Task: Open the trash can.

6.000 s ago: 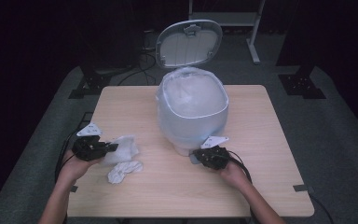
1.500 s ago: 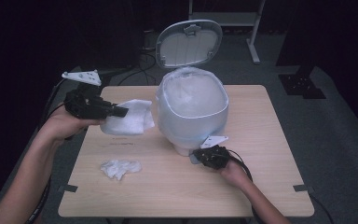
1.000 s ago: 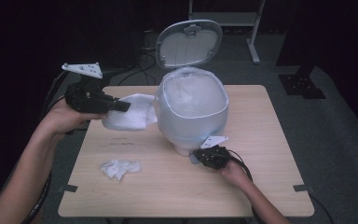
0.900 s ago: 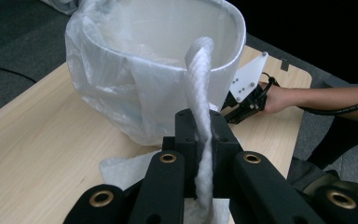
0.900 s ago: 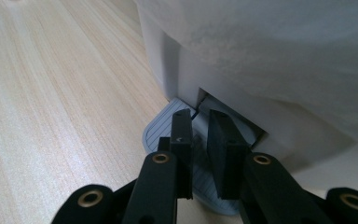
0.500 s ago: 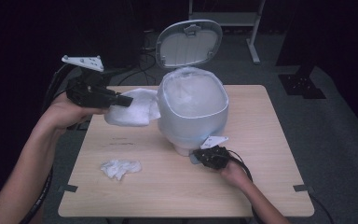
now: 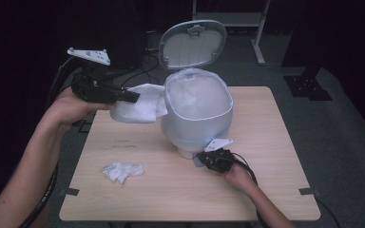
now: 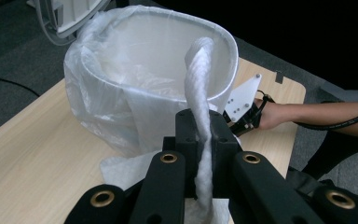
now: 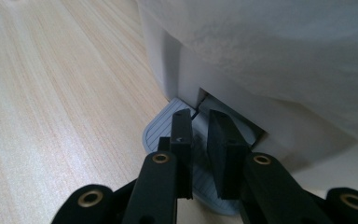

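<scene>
The left gripper (image 7: 132,96) pinches a white crumpled paper towel (image 7: 140,110) left of the bag-lined white pedal bin (image 7: 199,114), while the right gripper (image 9: 199,135), jaws slightly spread, presses its grey foot pedal (image 9: 161,133).

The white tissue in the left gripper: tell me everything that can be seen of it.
The white, soft, crumpled paper tissue hangs in the air, pinched between the black fingers of the left gripper. It stands as a twisted strip above the fingers and spreads into a loose sheet below. It is held beside the rim of the white pedal bin lined with a clear plastic bag, above the wooden table's left rear part, not yet inside the bin.
</scene>
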Demonstrator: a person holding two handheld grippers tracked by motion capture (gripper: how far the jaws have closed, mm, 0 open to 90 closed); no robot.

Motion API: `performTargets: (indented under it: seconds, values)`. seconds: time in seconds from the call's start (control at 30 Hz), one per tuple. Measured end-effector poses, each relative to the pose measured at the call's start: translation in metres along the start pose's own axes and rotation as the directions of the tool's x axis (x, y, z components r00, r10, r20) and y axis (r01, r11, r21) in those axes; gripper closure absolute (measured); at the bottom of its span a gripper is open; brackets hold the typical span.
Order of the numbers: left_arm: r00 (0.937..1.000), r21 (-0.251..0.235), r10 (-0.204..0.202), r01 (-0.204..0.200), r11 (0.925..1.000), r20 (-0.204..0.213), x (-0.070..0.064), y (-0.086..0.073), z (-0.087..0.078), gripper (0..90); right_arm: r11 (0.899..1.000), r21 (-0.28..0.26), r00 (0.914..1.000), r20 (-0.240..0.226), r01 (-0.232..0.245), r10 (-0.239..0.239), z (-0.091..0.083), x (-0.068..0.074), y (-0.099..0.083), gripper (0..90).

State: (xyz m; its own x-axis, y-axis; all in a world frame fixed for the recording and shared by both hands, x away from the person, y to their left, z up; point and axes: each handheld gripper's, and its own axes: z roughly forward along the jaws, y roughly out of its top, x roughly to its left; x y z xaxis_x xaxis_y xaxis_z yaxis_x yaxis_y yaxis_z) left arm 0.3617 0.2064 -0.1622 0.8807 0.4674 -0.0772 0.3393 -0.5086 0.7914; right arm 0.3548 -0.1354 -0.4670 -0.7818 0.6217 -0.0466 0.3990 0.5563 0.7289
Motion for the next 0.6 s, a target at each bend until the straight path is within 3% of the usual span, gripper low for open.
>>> performTargets:
  seconds: [0.6]
  values:
    - [0.9999, 0.005, 0.009, -0.009, 0.9999, 0.005, 0.001, 0.025, 0.014, 85.8, 1.000, -0.009, 0.9999, 0.001, 0.010, -0.010, 0.000, -0.001, -0.001, 79.7]
